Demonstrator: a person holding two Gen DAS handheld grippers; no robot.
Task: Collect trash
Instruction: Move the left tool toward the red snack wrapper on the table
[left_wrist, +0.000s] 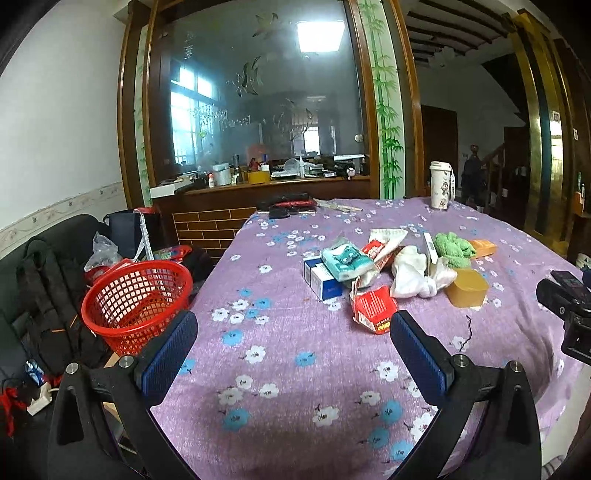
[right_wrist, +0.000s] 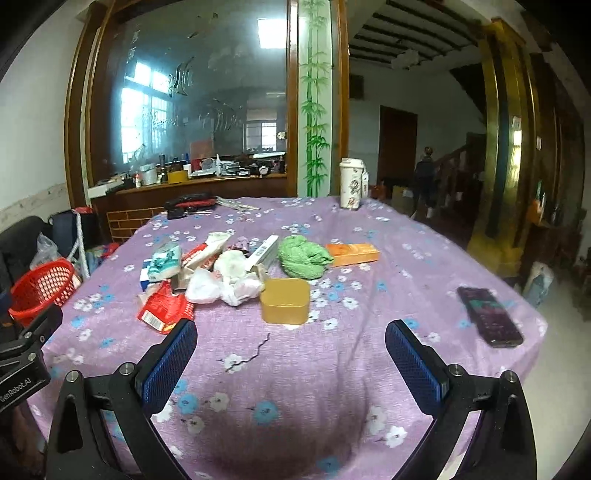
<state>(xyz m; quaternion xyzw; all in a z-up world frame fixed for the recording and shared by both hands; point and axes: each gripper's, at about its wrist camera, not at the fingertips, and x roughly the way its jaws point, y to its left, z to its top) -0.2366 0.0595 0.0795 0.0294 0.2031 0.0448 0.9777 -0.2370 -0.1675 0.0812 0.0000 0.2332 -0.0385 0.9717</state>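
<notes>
A pile of trash lies mid-table on the purple floral cloth (left_wrist: 288, 332): a torn red wrapper (left_wrist: 373, 308) (right_wrist: 162, 308), crumpled white tissue (left_wrist: 410, 275) (right_wrist: 221, 280), a teal tissue pack (left_wrist: 345, 260) (right_wrist: 164, 260), a blue-white box (left_wrist: 321, 278). A red mesh basket (left_wrist: 136, 299) (right_wrist: 40, 288) stands left of the table. My left gripper (left_wrist: 293, 328) is open and empty, near the red wrapper. My right gripper (right_wrist: 290, 338) is open and empty, just short of a yellow tub (right_wrist: 285, 301) (left_wrist: 467, 291).
A green cloth (right_wrist: 301, 256), an orange box (right_wrist: 354, 254), a white barcode box (right_wrist: 264, 254) and a patterned cup (right_wrist: 351, 182) sit further back. A black phone (right_wrist: 489, 316) lies at the right. A black backpack (left_wrist: 51, 295) and bags crowd the floor left.
</notes>
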